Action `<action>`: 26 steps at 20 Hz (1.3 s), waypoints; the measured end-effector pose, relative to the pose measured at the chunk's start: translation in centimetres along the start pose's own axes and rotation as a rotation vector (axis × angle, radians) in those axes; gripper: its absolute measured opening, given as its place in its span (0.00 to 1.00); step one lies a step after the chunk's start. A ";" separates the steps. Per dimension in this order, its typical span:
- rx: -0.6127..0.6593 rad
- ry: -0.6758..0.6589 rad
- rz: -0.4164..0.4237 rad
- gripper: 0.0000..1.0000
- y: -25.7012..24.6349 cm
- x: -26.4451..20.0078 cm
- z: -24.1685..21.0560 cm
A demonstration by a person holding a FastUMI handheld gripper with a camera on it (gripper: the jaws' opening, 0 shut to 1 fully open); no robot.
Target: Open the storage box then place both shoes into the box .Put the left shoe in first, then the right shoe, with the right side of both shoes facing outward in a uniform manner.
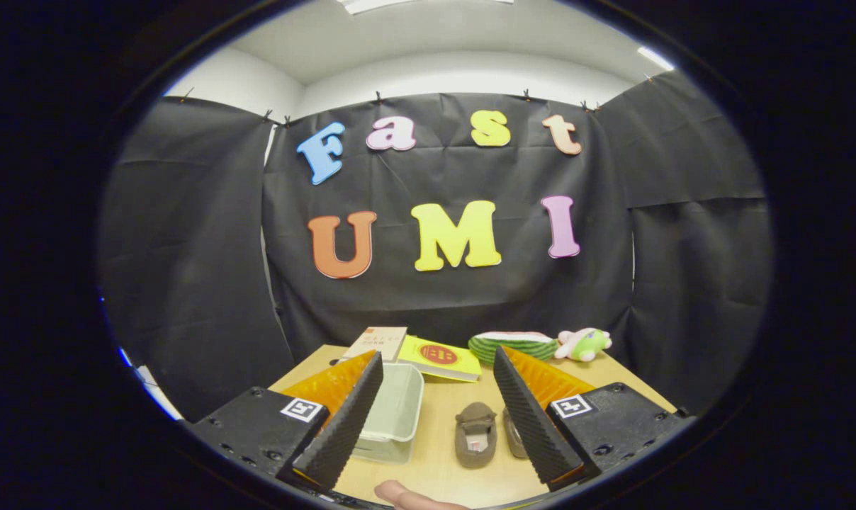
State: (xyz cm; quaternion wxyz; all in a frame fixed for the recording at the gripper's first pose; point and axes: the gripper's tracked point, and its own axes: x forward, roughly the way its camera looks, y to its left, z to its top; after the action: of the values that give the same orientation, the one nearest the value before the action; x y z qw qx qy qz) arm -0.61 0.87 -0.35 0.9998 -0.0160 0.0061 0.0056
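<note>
Gripper view: we hold our gripper (435,425) wide open with nothing in it, above the worktop (435,460). Two shoes (476,433) sit between its fingers. Left, the box (394,411) waits. Books (438,358) lie behind.

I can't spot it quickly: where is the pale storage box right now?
The pale translucent plastic storage box sits on the wooden table, partly behind the open gripper's left finger, with a small brown shoe to its right.
</note>
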 end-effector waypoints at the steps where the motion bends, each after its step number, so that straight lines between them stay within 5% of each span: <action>1: -0.008 -0.001 0.001 1.00 0.0 0.0 -0.1; 15: 0.039 0.079 0.001 1.00 -1.9 3.2 -3.8; 26: 0.195 0.309 0.119 0.99 -2.1 13.5 -10.1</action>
State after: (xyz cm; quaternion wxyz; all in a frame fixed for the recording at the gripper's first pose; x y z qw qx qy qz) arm 12.78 -1.38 -10.56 0.9817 0.0807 0.1611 0.0613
